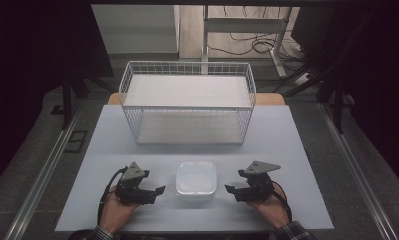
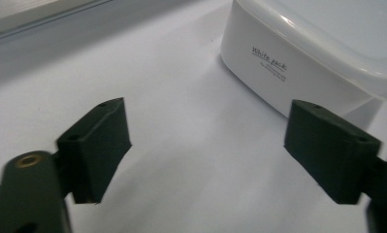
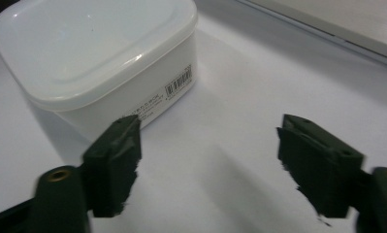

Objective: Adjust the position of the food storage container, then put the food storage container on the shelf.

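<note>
On my pale counter [image 1: 137, 150], a white wire basket [image 1: 187, 102] stands at the far side, well beyond the box and apart from it. The white lidded box [image 1: 196, 183] sits near the counter's front edge, closed, with small print on the side wall seen in my left claw view and a barcode label on the side seen in my right claw view. My left claw [image 1: 159, 190] rests just left of the box, its jaws spread wide with only bare counter between them, clear of the box wall. My right claw [image 1: 230, 190] sits just right of the box, jaws likewise wide apart and holding nothing.
</note>
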